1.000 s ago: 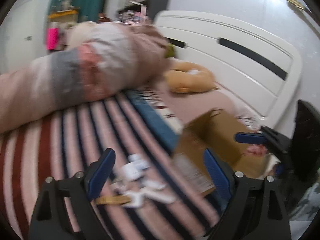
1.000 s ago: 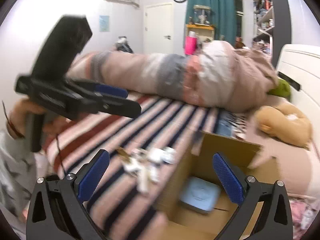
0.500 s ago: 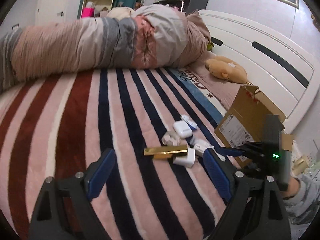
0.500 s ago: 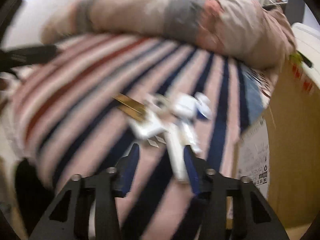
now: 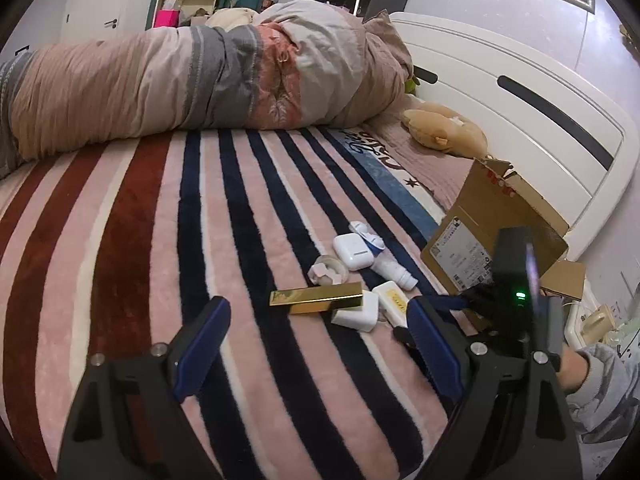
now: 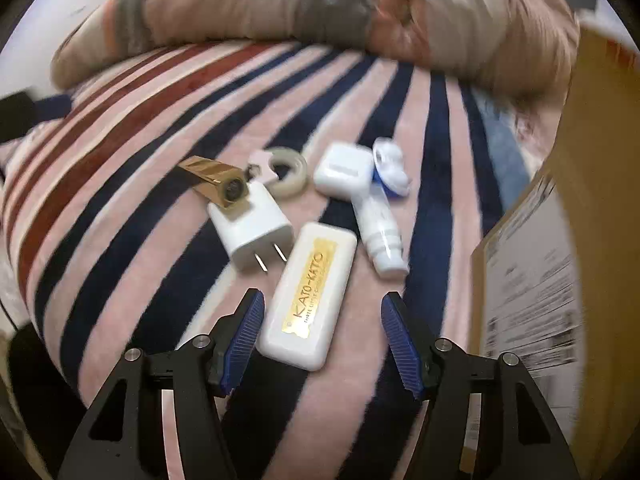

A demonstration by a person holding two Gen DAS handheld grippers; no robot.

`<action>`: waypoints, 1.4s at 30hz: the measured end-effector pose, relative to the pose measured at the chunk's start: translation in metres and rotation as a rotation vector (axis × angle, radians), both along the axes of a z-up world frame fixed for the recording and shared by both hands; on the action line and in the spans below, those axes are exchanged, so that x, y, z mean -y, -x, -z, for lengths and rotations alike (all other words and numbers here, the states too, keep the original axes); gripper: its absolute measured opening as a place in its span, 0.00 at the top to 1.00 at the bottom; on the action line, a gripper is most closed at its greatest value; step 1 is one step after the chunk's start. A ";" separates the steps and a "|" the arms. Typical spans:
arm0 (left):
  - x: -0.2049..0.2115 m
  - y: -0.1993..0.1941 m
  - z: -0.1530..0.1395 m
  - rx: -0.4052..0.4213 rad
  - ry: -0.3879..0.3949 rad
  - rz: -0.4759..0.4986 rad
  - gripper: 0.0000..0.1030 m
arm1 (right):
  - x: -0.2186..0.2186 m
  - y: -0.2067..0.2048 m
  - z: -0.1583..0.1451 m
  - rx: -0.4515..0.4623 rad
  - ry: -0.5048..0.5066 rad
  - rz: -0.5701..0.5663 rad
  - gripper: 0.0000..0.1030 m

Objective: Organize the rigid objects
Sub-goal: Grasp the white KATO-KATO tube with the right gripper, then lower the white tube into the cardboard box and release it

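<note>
Small rigid objects lie in a cluster on the striped blanket (image 6: 120,128). In the right wrist view: a white KATO-KATO case (image 6: 310,296), a white plug adapter (image 6: 250,228), a gold bar (image 6: 212,178), a tape roll (image 6: 286,170), a white earbud case (image 6: 344,170) and a white bottle (image 6: 380,236). My right gripper (image 6: 322,342) is open, its tips on either side of the near end of the KATO-KATO case. My left gripper (image 5: 316,354) is open and empty, just short of the gold bar (image 5: 316,298). The right gripper body shows in the left wrist view (image 5: 512,292).
A cardboard box (image 5: 500,232) stands at the right of the cluster, close beside the right gripper (image 6: 592,200). A rolled duvet (image 5: 192,80) lies across the far side of the bed. A plush toy (image 5: 444,132) and the white headboard (image 5: 520,100) are beyond the box.
The right gripper swung down from over the box to the cluster, closed in on the KATO-KATO case and opened wider. The left gripper tilted down toward the objects.
</note>
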State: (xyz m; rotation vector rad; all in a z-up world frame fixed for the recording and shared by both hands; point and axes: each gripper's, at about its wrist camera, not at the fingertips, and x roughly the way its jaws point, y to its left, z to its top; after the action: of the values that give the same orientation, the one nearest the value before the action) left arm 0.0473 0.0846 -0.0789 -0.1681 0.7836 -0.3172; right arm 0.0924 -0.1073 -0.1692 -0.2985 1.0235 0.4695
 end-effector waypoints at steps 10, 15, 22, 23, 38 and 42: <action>0.020 0.001 -0.014 0.016 0.008 0.047 0.15 | 0.001 0.025 -0.035 0.138 -0.032 -0.033 0.70; 0.037 0.006 -0.040 0.062 0.086 0.134 0.15 | -0.003 0.054 -0.092 0.194 -0.184 -0.172 0.70; 0.074 0.003 -0.087 0.118 0.155 0.247 0.40 | 0.004 0.069 -0.147 0.298 -0.308 -0.265 0.70; 0.080 0.002 -0.091 0.126 0.139 0.246 0.47 | 0.011 0.069 -0.150 0.309 -0.316 -0.261 0.70; 0.243 -0.082 -0.100 0.021 0.070 0.507 0.60 | 0.174 0.023 -0.166 0.228 -0.399 -0.040 0.70; 0.277 -0.101 -0.086 -0.056 0.003 0.535 0.60 | 0.190 0.004 -0.155 0.132 -0.328 0.017 0.70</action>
State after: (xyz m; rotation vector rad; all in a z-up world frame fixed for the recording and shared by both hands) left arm 0.1483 -0.1926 0.0071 0.0348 0.8771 -0.8221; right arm 0.0883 -0.2975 -0.0140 -0.0270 0.8046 0.5849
